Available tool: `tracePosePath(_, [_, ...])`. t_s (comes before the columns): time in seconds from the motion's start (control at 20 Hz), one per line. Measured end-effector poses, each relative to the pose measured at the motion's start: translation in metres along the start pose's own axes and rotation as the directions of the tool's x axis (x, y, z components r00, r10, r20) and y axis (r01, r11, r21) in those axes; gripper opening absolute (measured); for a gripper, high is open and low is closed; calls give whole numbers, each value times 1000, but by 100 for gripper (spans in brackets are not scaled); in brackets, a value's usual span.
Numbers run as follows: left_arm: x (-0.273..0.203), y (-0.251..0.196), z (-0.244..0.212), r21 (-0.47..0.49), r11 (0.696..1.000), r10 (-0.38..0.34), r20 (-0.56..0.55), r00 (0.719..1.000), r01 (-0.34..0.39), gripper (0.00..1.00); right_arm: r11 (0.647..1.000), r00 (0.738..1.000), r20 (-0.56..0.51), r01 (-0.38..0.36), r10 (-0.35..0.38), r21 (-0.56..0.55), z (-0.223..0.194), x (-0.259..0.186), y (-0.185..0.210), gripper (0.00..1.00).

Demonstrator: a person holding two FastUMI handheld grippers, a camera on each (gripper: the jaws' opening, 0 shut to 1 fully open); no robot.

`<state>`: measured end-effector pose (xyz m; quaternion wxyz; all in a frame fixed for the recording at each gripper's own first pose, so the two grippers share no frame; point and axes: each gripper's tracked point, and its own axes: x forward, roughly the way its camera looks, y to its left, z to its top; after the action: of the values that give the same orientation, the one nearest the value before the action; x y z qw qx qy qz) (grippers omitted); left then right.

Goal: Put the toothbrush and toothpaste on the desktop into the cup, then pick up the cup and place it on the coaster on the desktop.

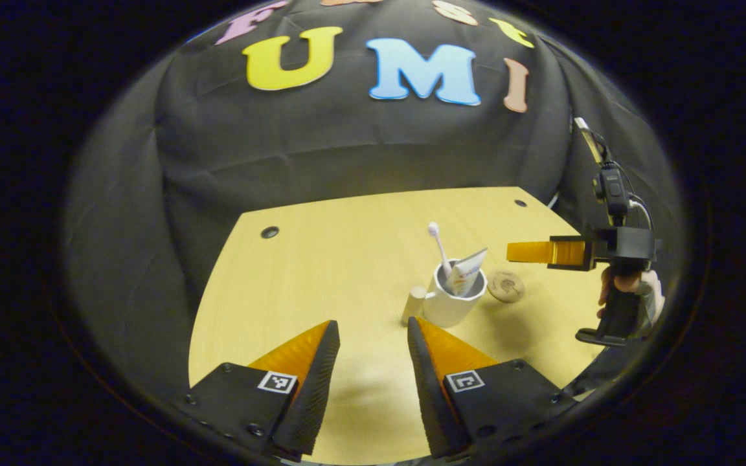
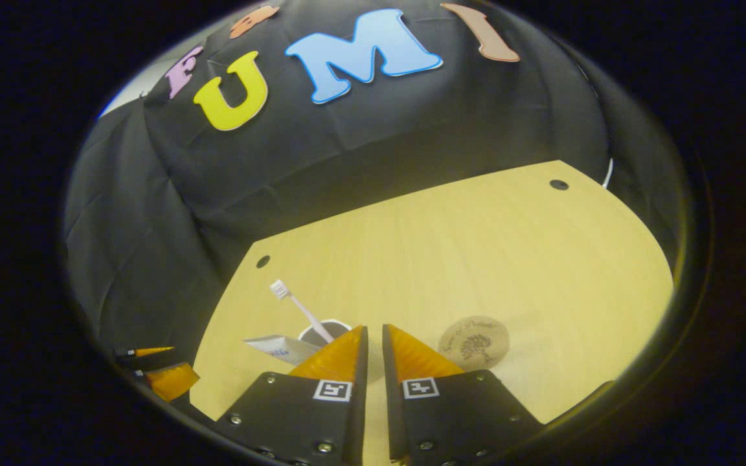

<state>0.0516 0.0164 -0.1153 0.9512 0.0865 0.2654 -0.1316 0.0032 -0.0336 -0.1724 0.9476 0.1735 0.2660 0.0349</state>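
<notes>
A white cup (image 1: 452,305) with a pale wooden handle (image 1: 414,304) stands on the yellow desktop (image 1: 334,265). A white toothbrush (image 1: 439,243) and a toothpaste tube (image 1: 467,272) stick out of it. Just right of the cup lies a round wooden coaster (image 1: 506,286). My left gripper (image 1: 372,325) is open and empty, a short way in front of the cup. A hand holds my right gripper (image 1: 519,252) above the coaster, tips toward the tube. In the right gripper view, that gripper (image 2: 373,329) is shut on nothing, partly hiding the cup (image 2: 321,326), beside the toothbrush (image 2: 296,305), toothpaste (image 2: 276,347) and coaster (image 2: 474,342).
Black cloth walls close in the desktop (image 2: 489,252) at the back and sides. Small dark holes (image 1: 269,232) mark its far corners. The left gripper (image 2: 160,374) shows at the lower left of the right gripper view. Bare wood lies left of the cup.
</notes>
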Motion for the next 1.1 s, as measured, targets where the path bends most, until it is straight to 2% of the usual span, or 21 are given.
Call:
tracePosePath(0.1, [11,-13,3,80,994,-78,-32,996,81,67,999,999,5,36,-36,31,-7,-14,-18,14])
tracePosePath(0.15, [17,-18,4,122,985,-118,-55,991,124,71,997,999,7,52,-52,50,-10,-21,-27,15])
tracePosePath(0.2, [23,-24,2,159,971,-164,-86,983,176,69,995,997,7,70,-71,68,-14,-28,-37,15])
tracePosePath(0.3, [31,-33,1,224,932,-251,-161,954,283,69,989,994,9,107,-109,106,-22,-43,-55,15])
tracePosePath(0.4, [36,-33,4,280,887,-305,-242,921,368,69,978,988,11,151,-154,145,-31,-57,-74,15])
tracePosePath(0.6, [61,-22,-2,402,803,-288,-387,876,441,69,944,968,6,242,-250,226,-46,-85,-112,14])
tracePosePath(0.75, [79,-28,-22,433,728,-286,-512,810,531,70,907,946,8,310,-325,285,-54,-109,-140,14])
tracePosePath(0.85, [87,-29,-31,460,680,-270,-566,779,571,69,879,930,6,346,-368,327,-61,-124,-157,14])
tracePosePath(1.0, [94,-33,-36,520,611,-228,-606,762,597,72,837,906,-7,393,-422,381,-72,-143,-178,15])
tracePosePath(1.05, [98,-33,-38,533,590,-213,-621,754,606,67,824,899,-10,405,-437,397,-76,-150,-183,15])
tracePosePath(1.1, [100,-30,-37,545,568,-193,-641,743,618,70,811,893,-14,415,-450,412,-79,-155,-188,15])
